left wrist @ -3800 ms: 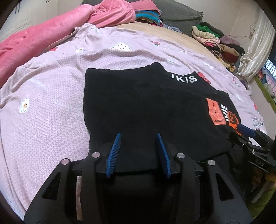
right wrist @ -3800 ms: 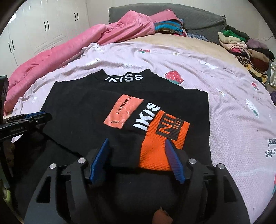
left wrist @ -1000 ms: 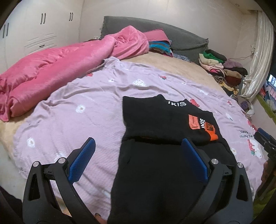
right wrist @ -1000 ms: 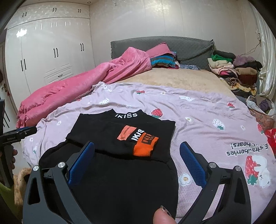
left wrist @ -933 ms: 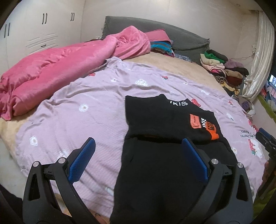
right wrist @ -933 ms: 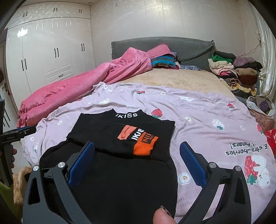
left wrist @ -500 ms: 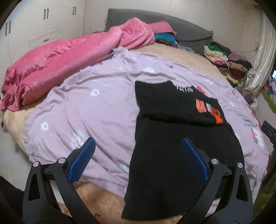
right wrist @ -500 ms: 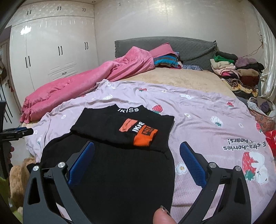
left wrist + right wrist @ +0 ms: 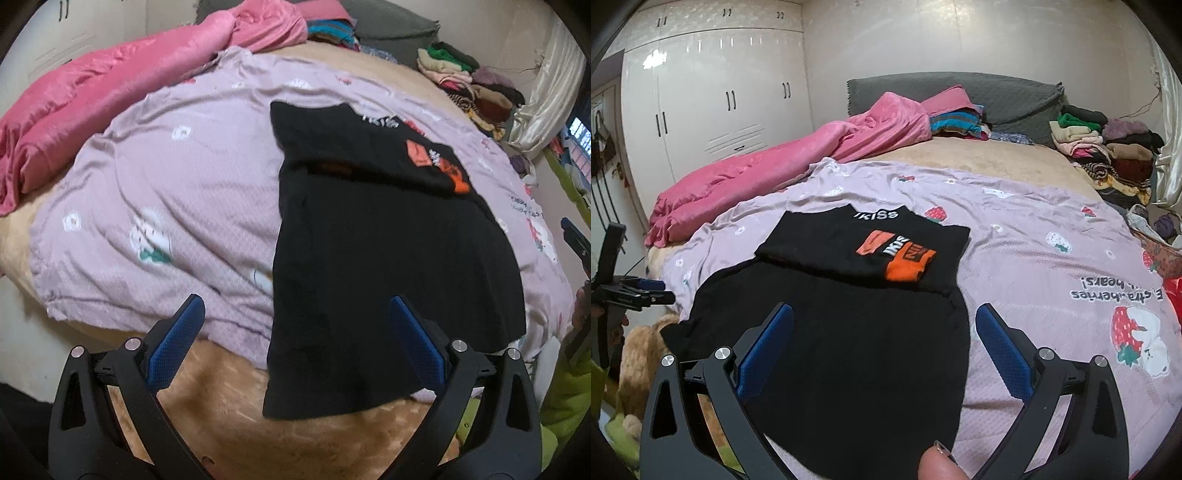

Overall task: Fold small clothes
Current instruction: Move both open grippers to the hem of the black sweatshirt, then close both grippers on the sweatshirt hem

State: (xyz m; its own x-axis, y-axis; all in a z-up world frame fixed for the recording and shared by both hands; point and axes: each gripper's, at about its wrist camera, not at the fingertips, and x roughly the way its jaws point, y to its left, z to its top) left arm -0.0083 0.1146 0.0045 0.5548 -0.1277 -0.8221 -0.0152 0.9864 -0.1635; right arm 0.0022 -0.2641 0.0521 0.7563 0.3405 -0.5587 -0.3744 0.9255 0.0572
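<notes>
A black garment [image 9: 384,251] with an orange and white print [image 9: 439,162] lies on the lilac bed sheet [image 9: 177,177]. Its sleeves are folded in across the upper part, and the lower hem hangs over the bed's near edge. It also shows in the right wrist view [image 9: 857,332], with the print [image 9: 901,254] facing up. My left gripper [image 9: 295,336] is open and empty, held above the garment's lower left edge. My right gripper [image 9: 884,347] is open and empty above the garment's lower part. The left gripper also shows at the far left of the right wrist view [image 9: 631,291].
A pink quilt [image 9: 783,166] lies bunched along the left side of the bed. Stacked clothes [image 9: 1104,147] sit at the back right. A grey headboard [image 9: 960,92] and white wardrobes [image 9: 713,103] stand behind. A tan blanket [image 9: 221,398] covers the bed's near edge.
Both grippers have let go of the garment, opened wide and pulled back. The left gripper has since tilted downward and moved in toward the garment's lower left edge. The garment lies still.
</notes>
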